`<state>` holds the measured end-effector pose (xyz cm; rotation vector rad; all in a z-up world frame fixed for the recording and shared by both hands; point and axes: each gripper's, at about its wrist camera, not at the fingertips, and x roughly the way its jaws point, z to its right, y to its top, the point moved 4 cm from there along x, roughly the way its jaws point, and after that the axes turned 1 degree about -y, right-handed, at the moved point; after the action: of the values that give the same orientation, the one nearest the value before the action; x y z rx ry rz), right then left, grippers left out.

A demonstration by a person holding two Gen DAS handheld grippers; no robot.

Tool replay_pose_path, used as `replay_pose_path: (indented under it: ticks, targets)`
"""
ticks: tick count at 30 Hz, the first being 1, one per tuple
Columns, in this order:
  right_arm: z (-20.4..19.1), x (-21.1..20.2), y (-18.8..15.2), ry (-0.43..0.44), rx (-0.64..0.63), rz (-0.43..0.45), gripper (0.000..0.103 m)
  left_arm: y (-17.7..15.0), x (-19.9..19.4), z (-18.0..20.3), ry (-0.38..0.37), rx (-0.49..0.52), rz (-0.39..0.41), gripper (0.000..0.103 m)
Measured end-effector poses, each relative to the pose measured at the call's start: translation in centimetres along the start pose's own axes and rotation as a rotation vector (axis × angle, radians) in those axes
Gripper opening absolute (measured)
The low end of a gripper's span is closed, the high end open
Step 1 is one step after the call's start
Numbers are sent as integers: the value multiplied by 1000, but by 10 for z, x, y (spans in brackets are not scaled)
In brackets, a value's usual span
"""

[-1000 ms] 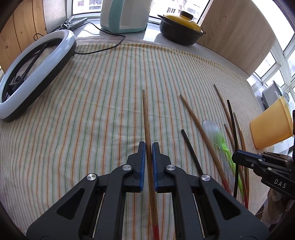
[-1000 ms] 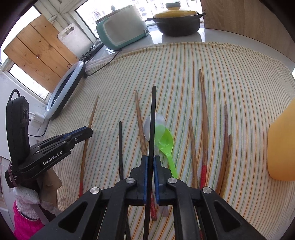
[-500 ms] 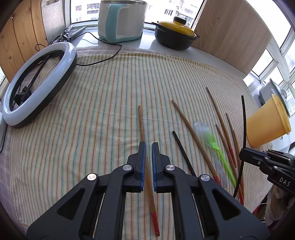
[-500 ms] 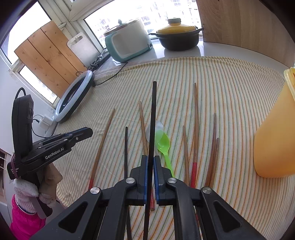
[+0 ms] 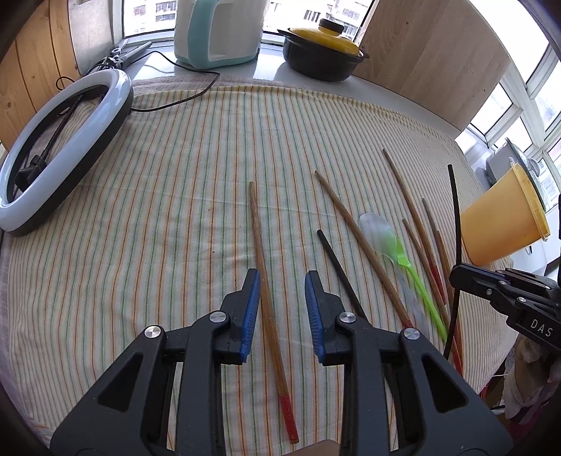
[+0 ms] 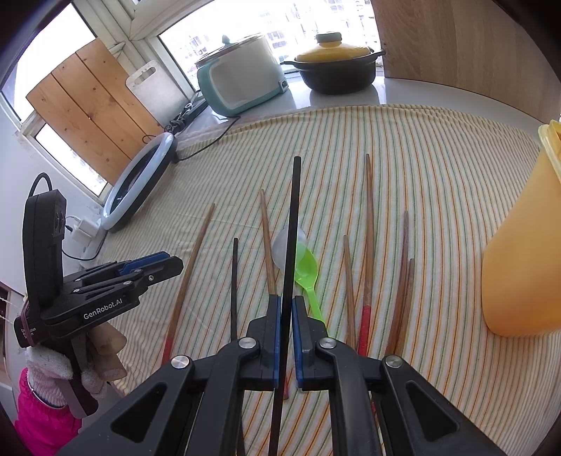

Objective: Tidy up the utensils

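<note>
My left gripper (image 5: 282,280) hangs over the striped cloth, its jaws opening. A wooden chopstick with a red end (image 5: 261,245) lies flat on the cloth between them, close to the left pad, with neither pad pressing on it. My right gripper (image 6: 286,301) is shut on a black chopstick (image 6: 292,228) that sticks out forward above the cloth. Under it lie a green spoon (image 6: 306,277), a clear spoon (image 5: 377,229), a second black chopstick (image 6: 234,280) and several wooden chopsticks (image 6: 367,228). An orange cup (image 6: 522,252) stands at the right.
A ring light (image 5: 59,147) lies at the cloth's far left with its cable. A teal rice cooker (image 5: 217,31) and a black pot with a yellow lid (image 5: 322,52) stand on the sill behind. The table's front edge runs just below both grippers.
My left jaws have come apart and let go of the red-ended wooden chopstick, which now rests on the cloth. The right gripper stays shut on the black chopstick, held a little higher.
</note>
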<state>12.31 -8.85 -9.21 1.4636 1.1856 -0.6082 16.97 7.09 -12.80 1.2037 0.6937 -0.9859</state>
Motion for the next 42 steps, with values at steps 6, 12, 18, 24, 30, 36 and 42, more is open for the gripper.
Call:
replay_pose_path:
  ticks: [6,12,18,24,30,36,42]
  targets:
    - [4,2,0,-1,3,-4,4,2,4,-5,81,10,16,25]
    - [3,7,2,-4,-5,-17,4,0,15,-4,112,37,-12,25]
    - [3,10,3,-5,-2,-20,4,7,32,-6,97,10,-77,25]
    - [1,7,2,-6,-10,-15,4,18,42,-8,136,13,-93,18]
    - [1,3,1,-4,-14,-7,4,20,46,-6,141,46,-88,5]
    - [3,-10,1,2,-25,22,4,22,24,-9,78,-3,-28,4]
    - [6,-34,3,10,-28,88,4,28,-24,7,25,14,85,4]
